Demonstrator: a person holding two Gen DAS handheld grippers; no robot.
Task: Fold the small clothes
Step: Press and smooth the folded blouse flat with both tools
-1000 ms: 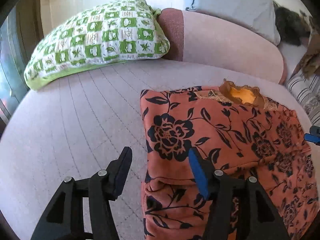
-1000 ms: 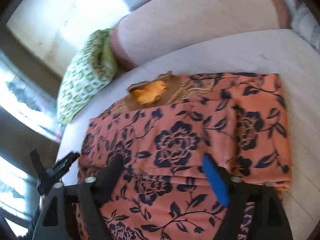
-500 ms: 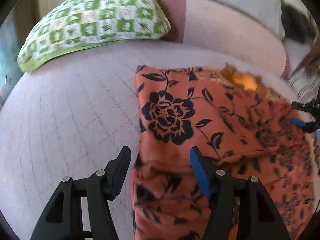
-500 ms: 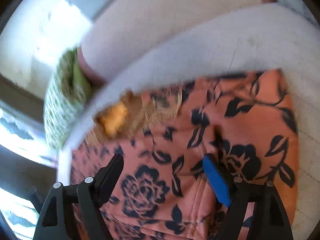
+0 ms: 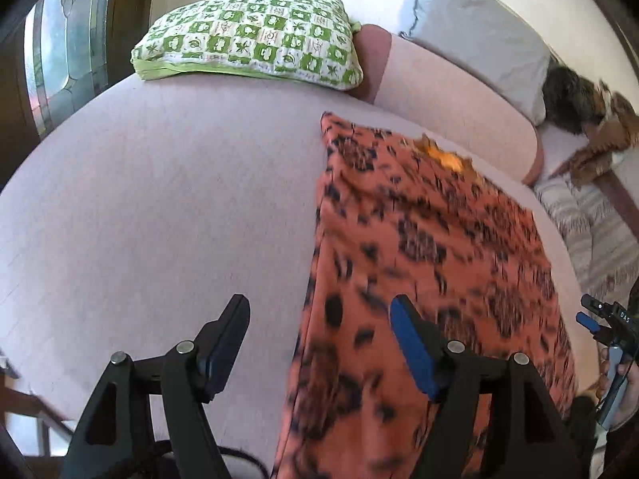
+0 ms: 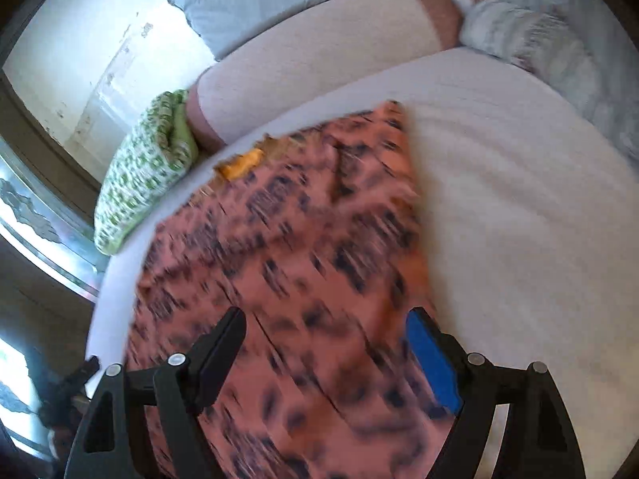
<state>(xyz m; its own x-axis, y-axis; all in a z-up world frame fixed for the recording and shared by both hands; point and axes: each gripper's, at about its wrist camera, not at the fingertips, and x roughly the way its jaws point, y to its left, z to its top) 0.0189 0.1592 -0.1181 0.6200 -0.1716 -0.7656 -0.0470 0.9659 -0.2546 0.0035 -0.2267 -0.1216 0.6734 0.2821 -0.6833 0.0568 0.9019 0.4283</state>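
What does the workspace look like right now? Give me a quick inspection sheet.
Surface: pale pink bed cover, bare to the left of the garment.
Job's things: orange floral garment spread flat, motion-blurred; yellow-orange lining shows at its far edge.
Clutter: green checked pillow, grey pillow, striped cloth, long pink bolster.
Grippers: left claw open, straddling the garment's left edge; right claw open over the garment.
Cables: one dark cable beneath the left claw.
Surroundings: patterned glass window, white wall.
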